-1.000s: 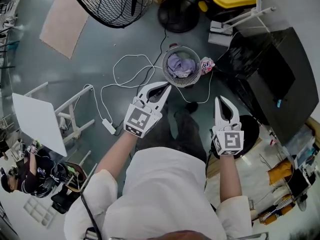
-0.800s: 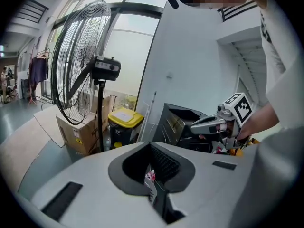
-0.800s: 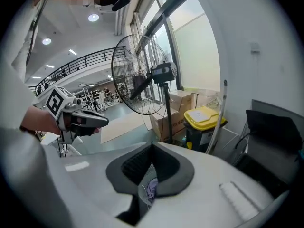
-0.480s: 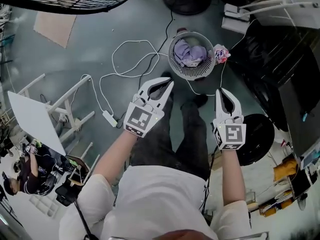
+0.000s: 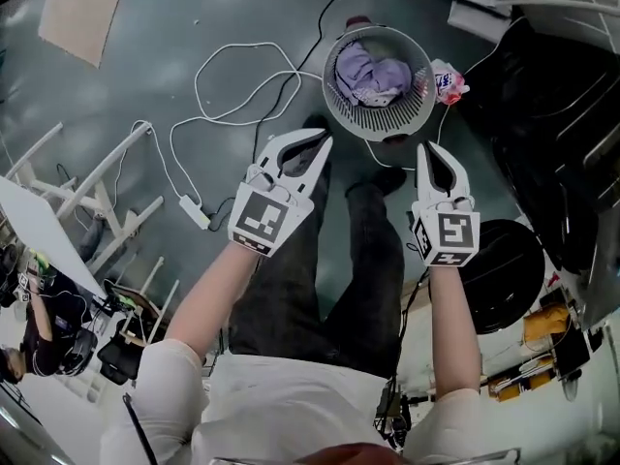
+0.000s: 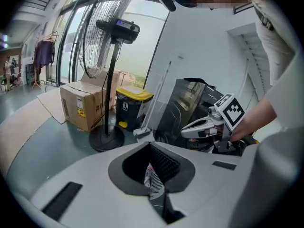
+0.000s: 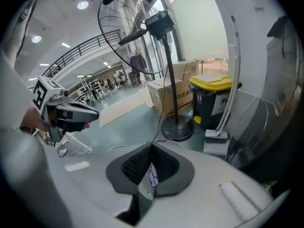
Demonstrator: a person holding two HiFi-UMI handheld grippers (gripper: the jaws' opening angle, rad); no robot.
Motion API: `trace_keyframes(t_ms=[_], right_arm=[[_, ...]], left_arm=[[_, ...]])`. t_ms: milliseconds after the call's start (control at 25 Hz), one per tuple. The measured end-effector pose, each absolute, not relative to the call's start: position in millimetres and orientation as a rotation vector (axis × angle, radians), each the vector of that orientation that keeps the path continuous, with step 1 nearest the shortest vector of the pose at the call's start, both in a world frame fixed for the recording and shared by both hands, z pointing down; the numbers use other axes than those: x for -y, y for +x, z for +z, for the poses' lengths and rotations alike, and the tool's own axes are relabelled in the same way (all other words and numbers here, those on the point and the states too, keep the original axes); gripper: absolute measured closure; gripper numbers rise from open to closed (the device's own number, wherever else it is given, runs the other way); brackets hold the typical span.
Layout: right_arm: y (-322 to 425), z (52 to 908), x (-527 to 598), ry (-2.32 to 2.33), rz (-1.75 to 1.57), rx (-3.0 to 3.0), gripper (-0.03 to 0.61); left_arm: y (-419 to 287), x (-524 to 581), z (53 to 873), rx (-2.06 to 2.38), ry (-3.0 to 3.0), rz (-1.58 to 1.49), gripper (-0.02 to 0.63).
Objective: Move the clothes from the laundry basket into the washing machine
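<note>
Two hand-held grippers are held out over a grey-green floor, both aimed forward and down at a round laundry basket. The basket stands on the floor just beyond the gripper tips and holds purple clothes. A small pink-and-white item lies against the basket's right rim.

The left hand-held gripper has its jaws clenched with nothing in them. Its tip is near the basket's lower left rim but apart from it. The right hand-held gripper is also clenched and empty, with its tip near the basket's lower right rim. In each gripper view only a sliver of ribbed basket wall shows through the slit behind the closed tips.

Open floor lies left of the basket, crossed by a looping white cable that leads to a white power strip. A white metal frame stands further left. The dark washing machine crowds the right side, close to the basket.

Both forearms reach out nearly parallel, one on each side of the person's dark-trousered legs, with the marker cubes facing up.
</note>
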State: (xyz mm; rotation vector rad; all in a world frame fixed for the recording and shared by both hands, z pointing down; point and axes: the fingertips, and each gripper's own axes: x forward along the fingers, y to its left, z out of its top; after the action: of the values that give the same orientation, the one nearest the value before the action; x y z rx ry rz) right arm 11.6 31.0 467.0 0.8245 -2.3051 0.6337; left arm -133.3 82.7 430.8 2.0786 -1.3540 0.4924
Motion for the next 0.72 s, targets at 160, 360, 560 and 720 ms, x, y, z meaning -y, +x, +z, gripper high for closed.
trace_keyframes(t_ms=[160, 360, 560, 720], right_arm=[[-1, 517, -33, 0.797, 0.661, 2.280, 0.566], [-8, 575, -32, 0.750, 0.650, 2.262, 0.566], [-15, 631, -28, 0.676, 0.626, 2.238, 0.537], [-26, 674, -26, 0.611, 0.614, 2.227, 0.518]], left_arm=[[-137, -88, 473, 1.361, 2.050, 0.499, 0.607], [-137, -95, 523, 1.356, 2.025, 0.512, 0.608], [-145, -98, 568, 1.369, 2.007, 0.524, 0.607], [-152, -98, 600, 1.394, 1.995, 0.535, 0.607]])
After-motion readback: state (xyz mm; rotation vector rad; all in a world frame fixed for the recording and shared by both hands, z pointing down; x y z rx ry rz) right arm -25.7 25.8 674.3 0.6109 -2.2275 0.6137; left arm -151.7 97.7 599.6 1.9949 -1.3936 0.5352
